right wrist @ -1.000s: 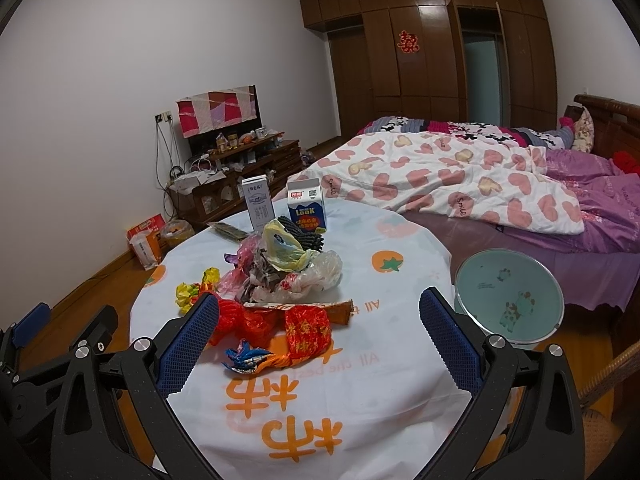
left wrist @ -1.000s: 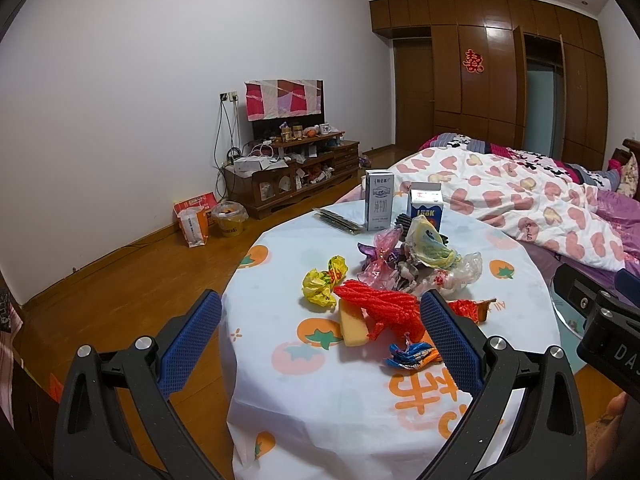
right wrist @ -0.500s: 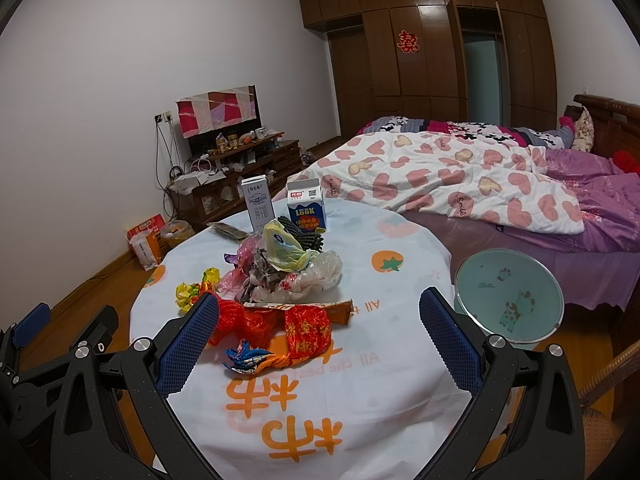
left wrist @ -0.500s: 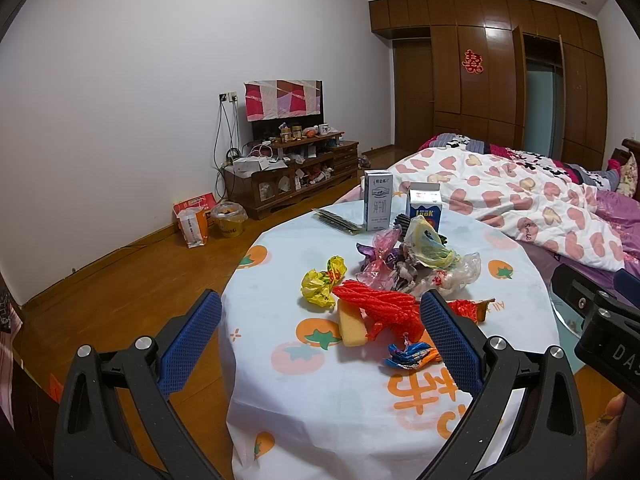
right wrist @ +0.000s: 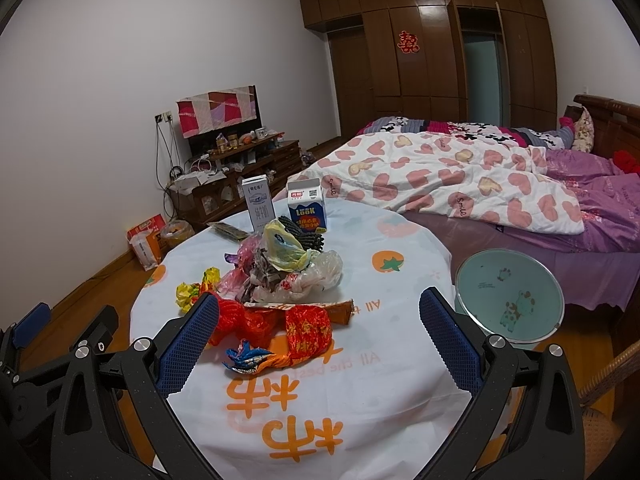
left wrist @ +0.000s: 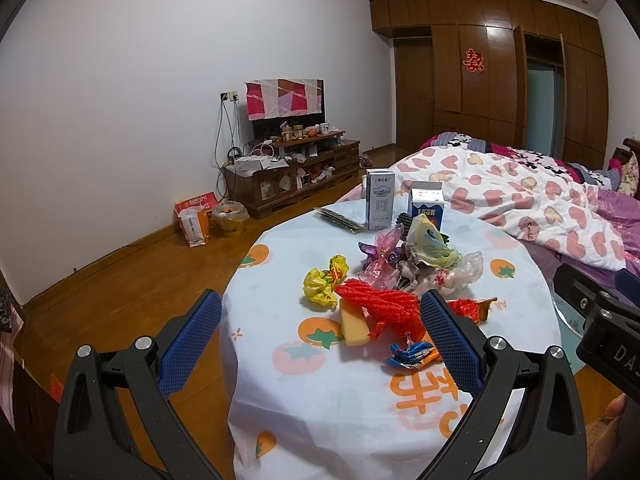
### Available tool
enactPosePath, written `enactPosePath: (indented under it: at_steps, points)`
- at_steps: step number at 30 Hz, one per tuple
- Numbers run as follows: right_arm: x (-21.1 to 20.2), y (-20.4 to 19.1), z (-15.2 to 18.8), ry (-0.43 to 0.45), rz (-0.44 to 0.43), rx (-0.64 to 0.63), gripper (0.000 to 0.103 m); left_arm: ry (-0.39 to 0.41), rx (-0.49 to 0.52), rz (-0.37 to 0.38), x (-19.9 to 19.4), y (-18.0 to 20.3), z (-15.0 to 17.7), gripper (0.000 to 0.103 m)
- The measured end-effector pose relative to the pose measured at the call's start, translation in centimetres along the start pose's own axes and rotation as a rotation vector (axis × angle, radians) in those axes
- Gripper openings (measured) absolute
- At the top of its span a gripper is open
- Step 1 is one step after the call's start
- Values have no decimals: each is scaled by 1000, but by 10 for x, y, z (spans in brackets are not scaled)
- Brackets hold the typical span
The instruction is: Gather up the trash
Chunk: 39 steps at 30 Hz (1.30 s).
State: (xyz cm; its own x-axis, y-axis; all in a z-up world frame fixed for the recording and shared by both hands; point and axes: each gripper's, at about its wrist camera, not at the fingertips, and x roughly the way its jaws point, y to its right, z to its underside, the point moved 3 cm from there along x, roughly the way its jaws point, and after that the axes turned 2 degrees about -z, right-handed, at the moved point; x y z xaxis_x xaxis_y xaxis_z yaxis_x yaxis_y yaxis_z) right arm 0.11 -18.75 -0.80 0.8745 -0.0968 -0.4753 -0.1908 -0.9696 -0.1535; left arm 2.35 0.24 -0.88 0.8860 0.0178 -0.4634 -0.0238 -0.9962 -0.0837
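Note:
A pile of trash lies on a round table with a white fruit-print cloth [left wrist: 304, 396] [right wrist: 400, 360]: a red net bag [left wrist: 380, 306], a yellow sponge [left wrist: 352, 326], a yellow wrapper [left wrist: 322, 284] [right wrist: 192, 290], a blue-orange wrapper [left wrist: 412, 354] [right wrist: 252, 358], a red foil wrapper [right wrist: 308, 330] and crumpled plastic bags [left wrist: 428, 256] [right wrist: 296, 268]. Two milk cartons [left wrist: 380, 200] [right wrist: 306, 206] stand at the far side. My left gripper [left wrist: 320, 340] and right gripper [right wrist: 320, 340] are both open and empty, held above the table's near edge.
A round glass-topped stool [right wrist: 510, 296] stands right of the table. A bed with a heart-print quilt [right wrist: 440, 176] lies behind. A TV cabinet [left wrist: 288, 176] and a bin with bags [left wrist: 230, 220] stand by the left wall. A wicker chair [right wrist: 608, 400] is at lower right.

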Motion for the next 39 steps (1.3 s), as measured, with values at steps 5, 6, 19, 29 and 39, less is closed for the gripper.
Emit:
enactPosePath:
  at_steps: [5,6,19,29,39]
  points:
    - [3,2,7,-3,8,1,98,-14,-1,-6,6,0,2,97]
    - [4,3,8,-3,8,3,98,-18,-1,-6,8,0,3,97]
    - [71,45,28,-116,64,38,98,-170,-42,-10,90,-24,36,97]
    - [129,49,35,-200,9,10,94,-225,-58,9,143,-32,49,97]
    - [181,20,67,-390,-129,22,70,-275,-56,4,173,-31,47,96]
